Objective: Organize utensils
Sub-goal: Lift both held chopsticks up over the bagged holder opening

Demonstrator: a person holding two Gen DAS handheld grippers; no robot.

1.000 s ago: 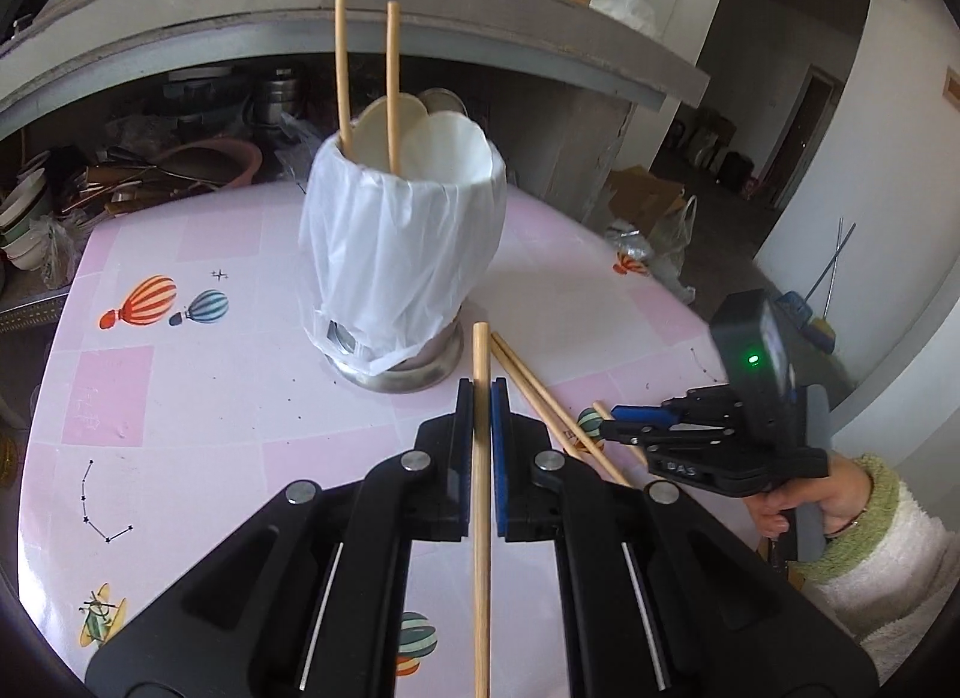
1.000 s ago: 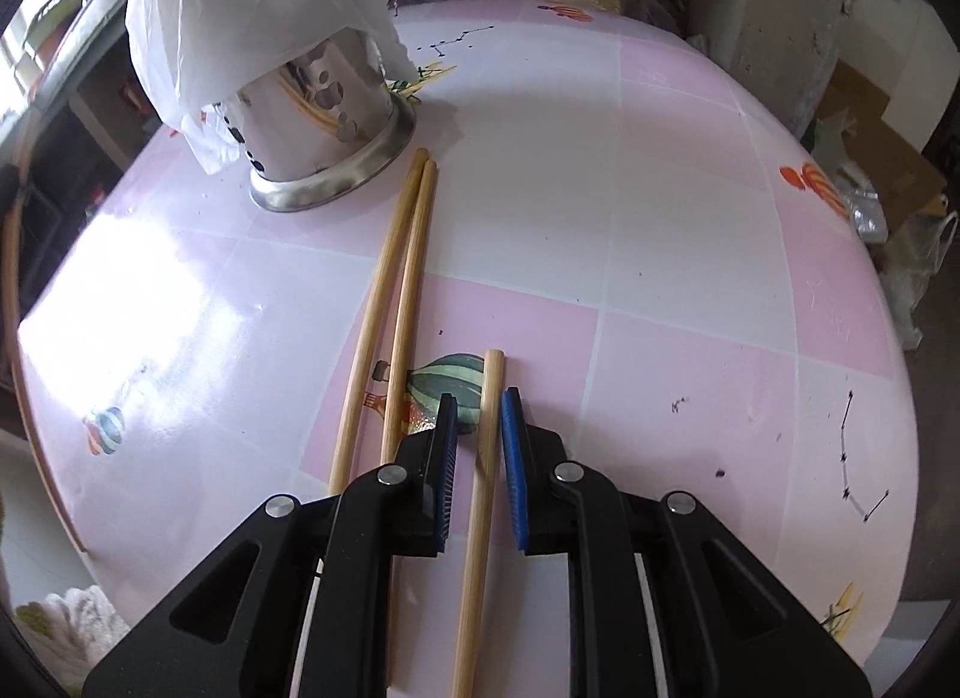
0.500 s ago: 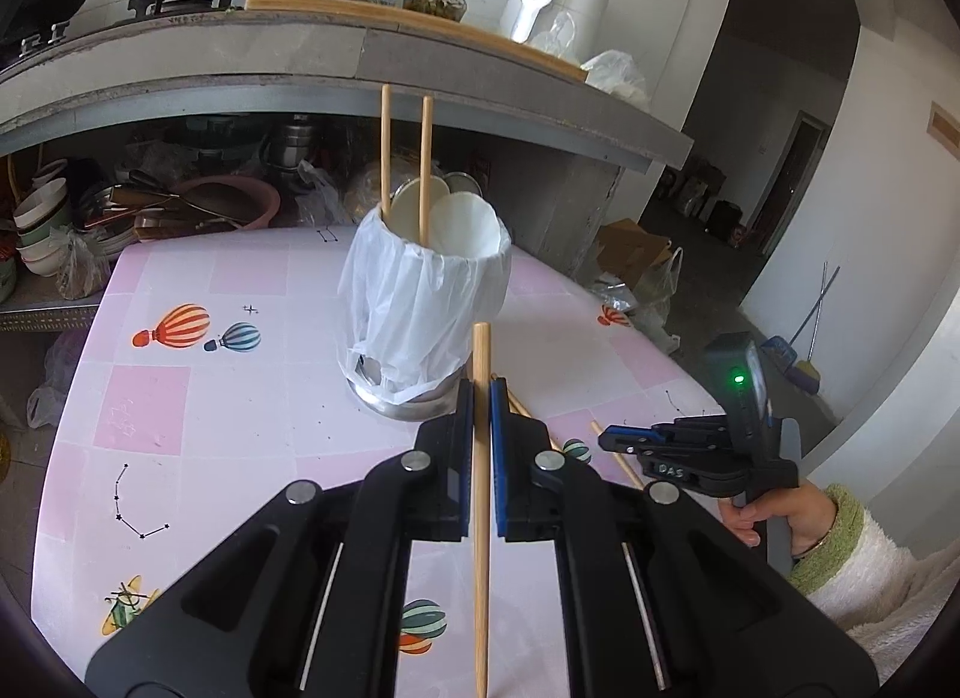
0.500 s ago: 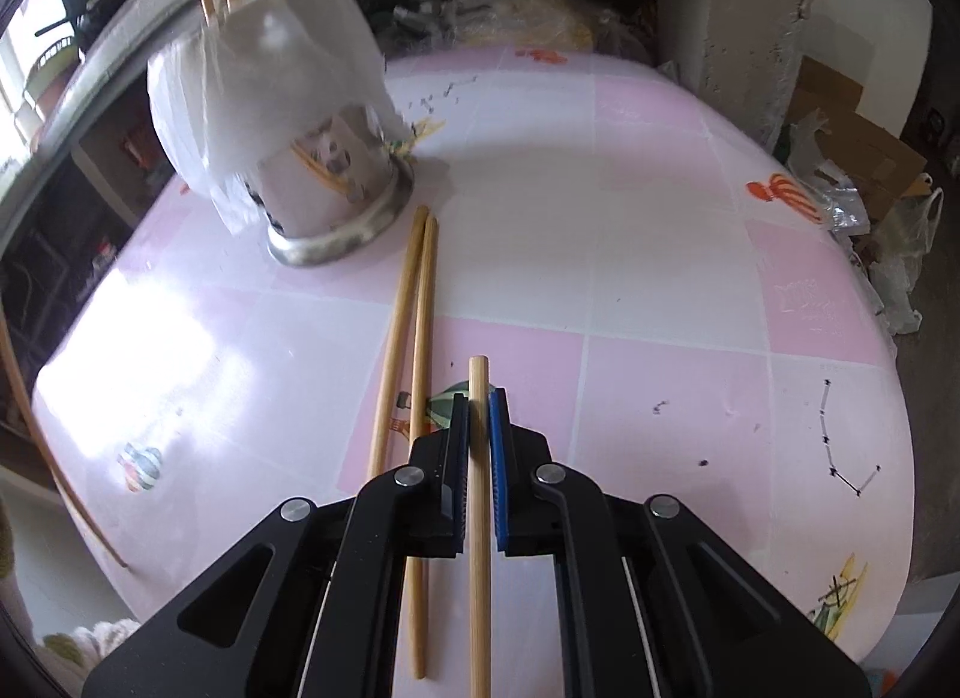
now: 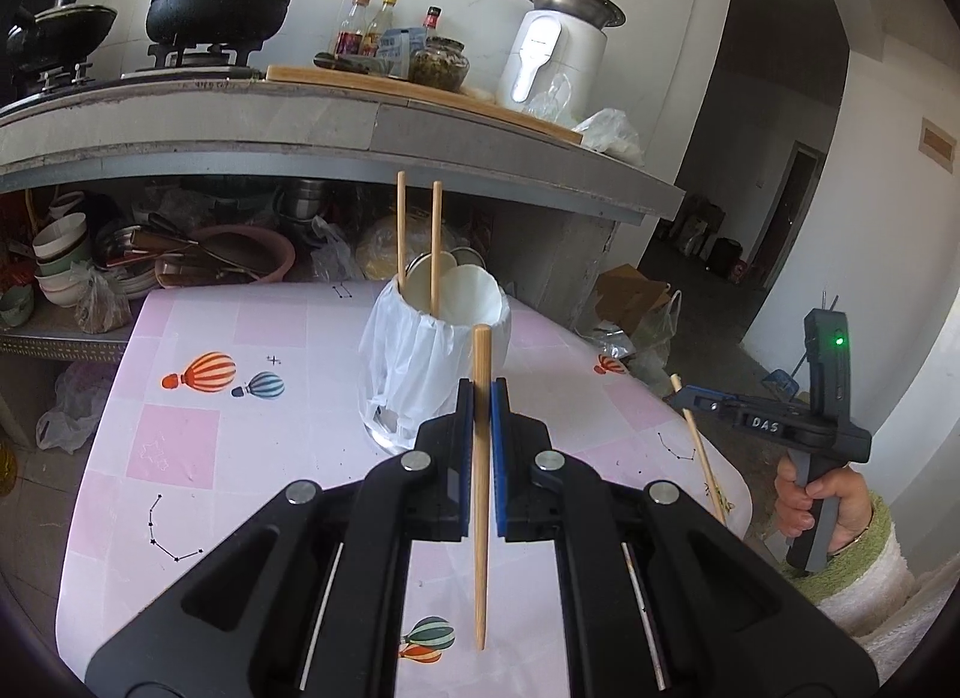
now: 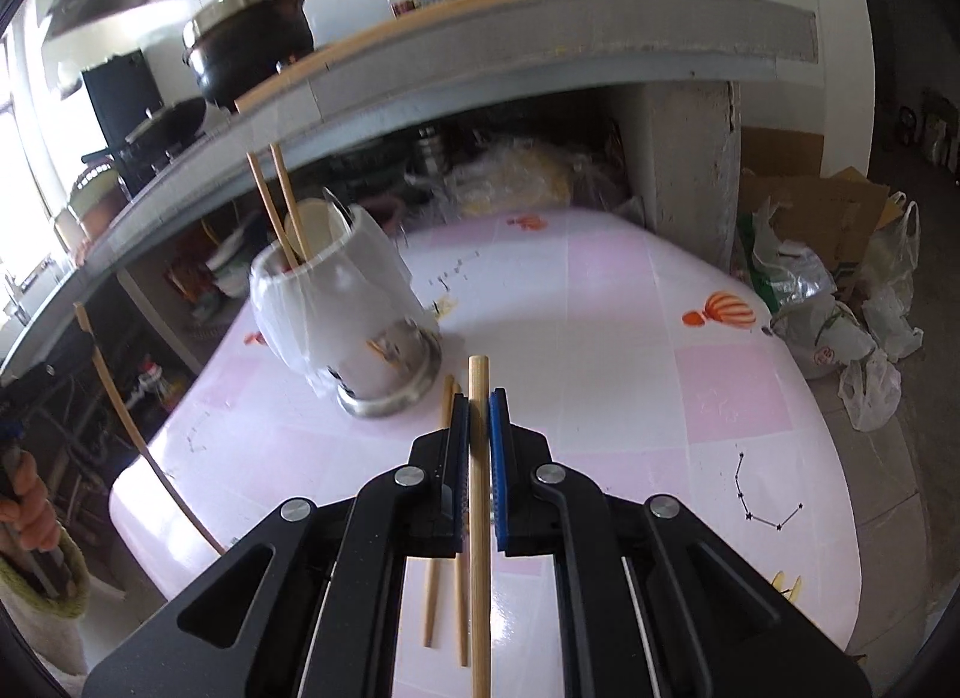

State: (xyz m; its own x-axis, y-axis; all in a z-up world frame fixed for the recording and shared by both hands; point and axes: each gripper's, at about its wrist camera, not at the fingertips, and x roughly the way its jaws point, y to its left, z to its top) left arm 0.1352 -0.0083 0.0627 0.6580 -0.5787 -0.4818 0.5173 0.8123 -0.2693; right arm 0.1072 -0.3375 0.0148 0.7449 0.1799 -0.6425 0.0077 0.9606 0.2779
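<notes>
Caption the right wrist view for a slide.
Right gripper clamps a chopstick above the pink table, near the bag-lined utensil holder.

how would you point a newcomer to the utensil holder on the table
Find the pink tiled table printed with hot-air balloons, in front of the grey counter. Near its middle stands the utensil holder: a shiny metal cup under a white plastic bag. Nothing else on the table stands upright, and two chopsticks poke from its top.

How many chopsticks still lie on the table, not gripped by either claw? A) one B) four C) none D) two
D: the right wrist view shows two loose chopsticks lying side by side on the pink table, just left of the one the right claw grips.
</notes>
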